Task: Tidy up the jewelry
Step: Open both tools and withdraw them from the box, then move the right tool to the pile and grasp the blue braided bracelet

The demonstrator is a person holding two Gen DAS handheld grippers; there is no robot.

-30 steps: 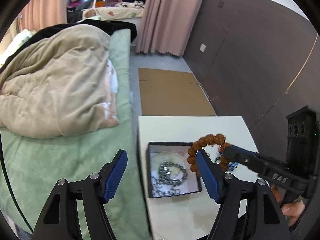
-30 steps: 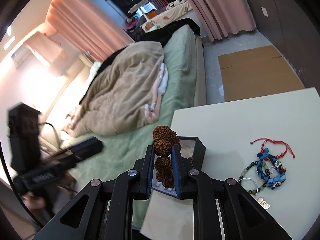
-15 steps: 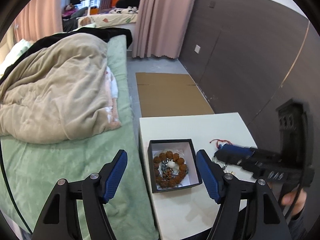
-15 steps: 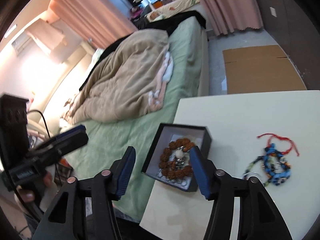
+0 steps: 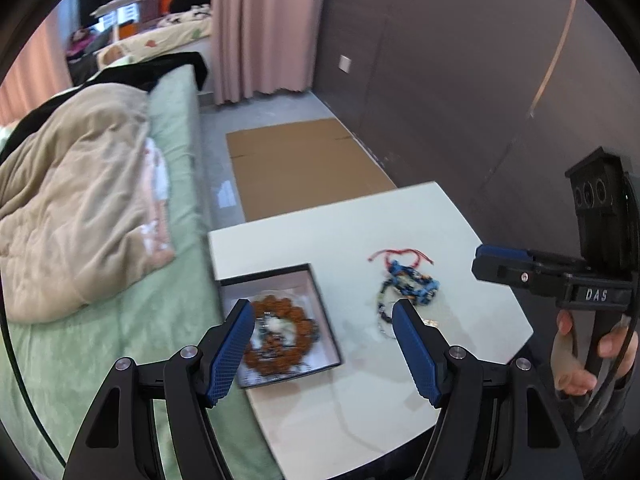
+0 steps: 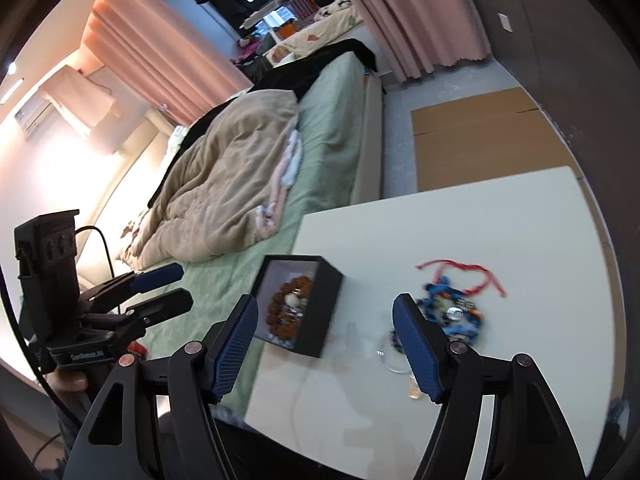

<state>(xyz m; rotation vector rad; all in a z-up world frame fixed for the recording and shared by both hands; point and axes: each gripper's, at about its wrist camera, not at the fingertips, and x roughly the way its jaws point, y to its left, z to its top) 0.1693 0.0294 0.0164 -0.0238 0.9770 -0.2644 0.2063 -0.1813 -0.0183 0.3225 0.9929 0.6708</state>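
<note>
A black jewelry box (image 5: 316,288) (image 6: 328,300) stands at the left edge of the white table (image 5: 360,236) (image 6: 480,216). A brown bead bracelet (image 5: 298,316) (image 6: 280,312) lies inside it on a silver chain. A blue bead bracelet (image 5: 412,280) (image 6: 460,316) with a red cord (image 5: 400,254) (image 6: 460,268) lies to the right of the box, beside a small ring (image 6: 394,356). My left gripper (image 5: 324,344) is open and empty above the table's near side. My right gripper (image 6: 324,344) is open and empty, held above the table between box and bracelets; it also shows in the left wrist view (image 5: 504,264).
A bed (image 5: 168,312) with a beige quilt (image 5: 80,200) (image 6: 224,184) runs along the table's left side. Flat cardboard (image 5: 304,164) (image 6: 480,136) lies on the floor beyond the table. A dark wall (image 5: 460,80) is on the right.
My right gripper opened and left the brown bead bracelet in the box, then drew back to the right. Both grippers have pulled back and up from the table.
</note>
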